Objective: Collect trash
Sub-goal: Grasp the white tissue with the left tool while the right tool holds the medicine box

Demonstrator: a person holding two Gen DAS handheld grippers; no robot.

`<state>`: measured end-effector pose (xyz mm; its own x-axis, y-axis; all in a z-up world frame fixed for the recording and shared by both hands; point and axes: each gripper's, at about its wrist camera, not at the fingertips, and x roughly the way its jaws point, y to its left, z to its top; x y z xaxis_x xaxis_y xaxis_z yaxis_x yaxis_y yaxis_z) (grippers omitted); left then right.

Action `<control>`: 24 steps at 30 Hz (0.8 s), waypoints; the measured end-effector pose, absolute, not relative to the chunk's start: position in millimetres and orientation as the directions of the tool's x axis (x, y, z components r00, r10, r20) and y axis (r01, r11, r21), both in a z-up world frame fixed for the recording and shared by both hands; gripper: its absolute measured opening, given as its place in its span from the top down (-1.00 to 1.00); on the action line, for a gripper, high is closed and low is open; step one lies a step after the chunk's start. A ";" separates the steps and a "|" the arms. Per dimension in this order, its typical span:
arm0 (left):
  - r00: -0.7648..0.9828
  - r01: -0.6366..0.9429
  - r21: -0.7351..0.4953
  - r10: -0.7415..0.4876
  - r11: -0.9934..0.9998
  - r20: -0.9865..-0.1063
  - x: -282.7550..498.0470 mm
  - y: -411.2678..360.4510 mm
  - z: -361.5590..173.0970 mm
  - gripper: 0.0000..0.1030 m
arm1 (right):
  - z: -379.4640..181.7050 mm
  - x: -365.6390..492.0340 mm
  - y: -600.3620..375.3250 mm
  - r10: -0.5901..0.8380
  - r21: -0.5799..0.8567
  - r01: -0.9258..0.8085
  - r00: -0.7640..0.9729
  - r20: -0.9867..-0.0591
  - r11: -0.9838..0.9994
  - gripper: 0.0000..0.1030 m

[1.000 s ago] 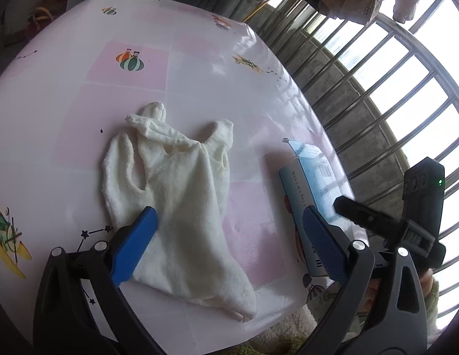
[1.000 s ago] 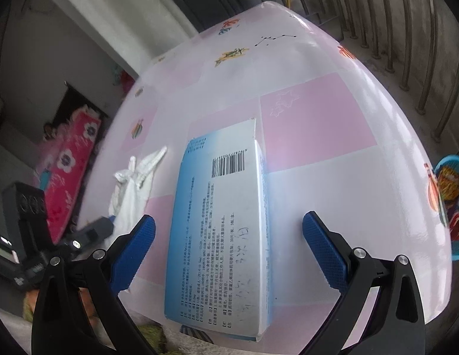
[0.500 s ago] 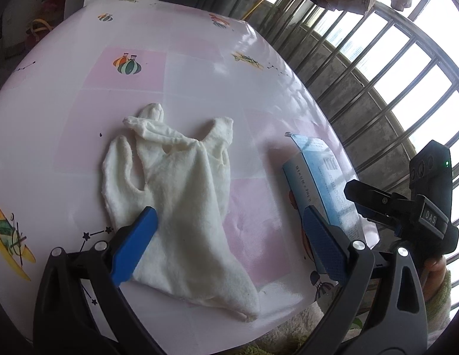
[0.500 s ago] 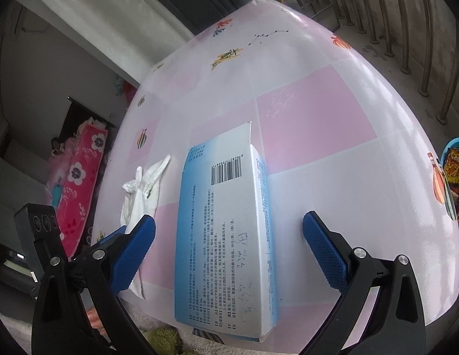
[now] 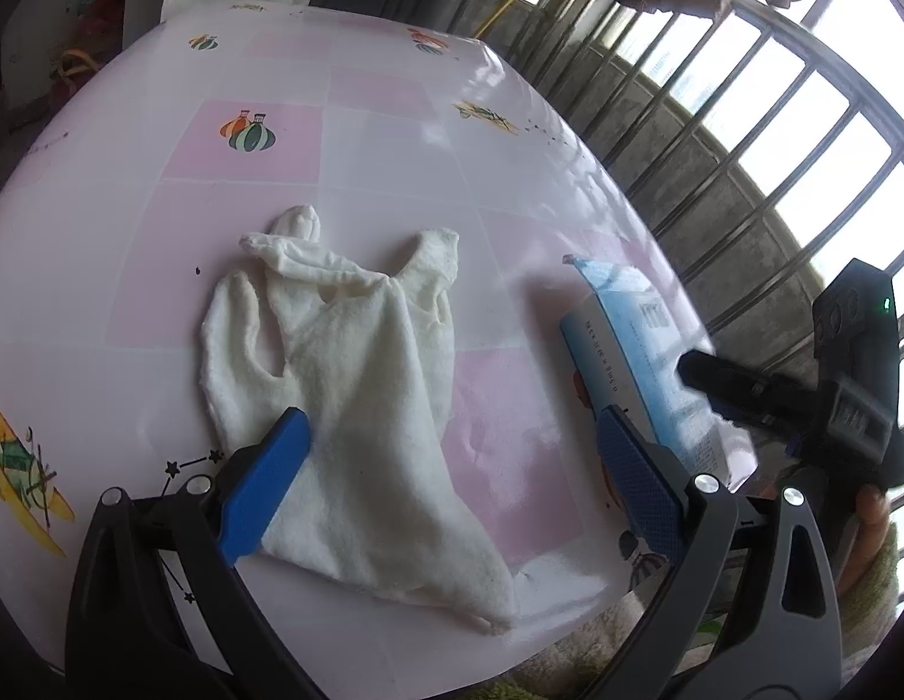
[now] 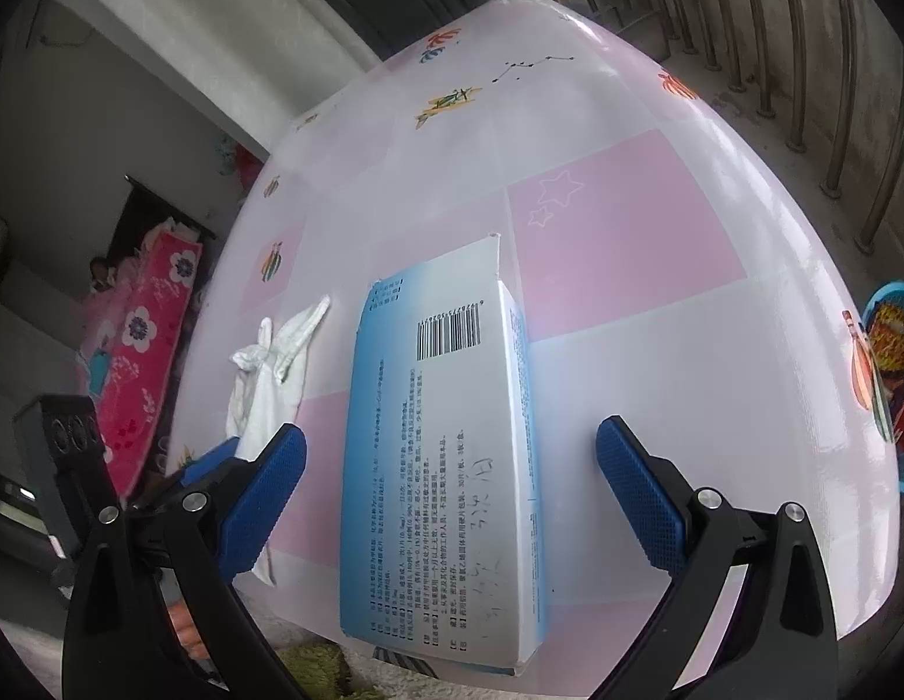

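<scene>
A crumpled white cloth glove (image 5: 358, 385) lies on the pink and white table (image 5: 265, 134). My left gripper (image 5: 452, 490) is open just above its near end, empty. A blue and white medicine box (image 6: 452, 443) lies flat at the table's near edge, with a barcode on top. My right gripper (image 6: 452, 496) is open, its jaws on either side of the box, not touching it. The box (image 5: 638, 350) and the right gripper's body (image 5: 802, 396) show at the right of the left wrist view. The glove (image 6: 271, 379) shows left of the box in the right wrist view.
A metal railing (image 5: 743, 134) runs along the table's far right side. A blue basket (image 6: 895, 385) with colourful wrappers sits on the floor right of the table. A pink flowered blanket (image 6: 143, 344) lies beyond the table's left edge.
Both grippers have drawn back and up a little, so the glove and box look smaller and farther. Both stay open. Glove and box have not moved.
</scene>
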<state>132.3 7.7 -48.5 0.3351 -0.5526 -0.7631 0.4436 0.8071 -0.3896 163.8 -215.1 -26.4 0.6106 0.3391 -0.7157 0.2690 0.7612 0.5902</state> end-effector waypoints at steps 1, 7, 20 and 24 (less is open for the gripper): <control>0.345 0.452 -0.348 -0.521 0.821 -0.781 132.0 5.1 -48.5 -0.83 | -28.5 162.9 -220.0 0.369 0.634 0.274 0.622 -0.690 0.724 -0.88; 0.434 0.469 -0.241 -0.459 0.850 -0.775 132.6 14.6 -39.3 -0.83 | -31.1 159.7 -231.8 0.427 0.704 0.312 0.618 -0.661 0.638 -0.88; 0.485 0.539 -0.034 -0.343 0.841 -0.805 131.2 6.8 -52.4 0.03 | -20.0 171.3 -162.4 0.177 0.303 0.172 0.513 -0.840 0.937 -0.76; 0.494 0.538 -0.018 -0.333 0.842 -0.803 132.3 8.5 -51.2 0.36 | -20.1 173.1 -157.9 0.108 0.217 0.162 0.507 -0.855 0.963 -0.44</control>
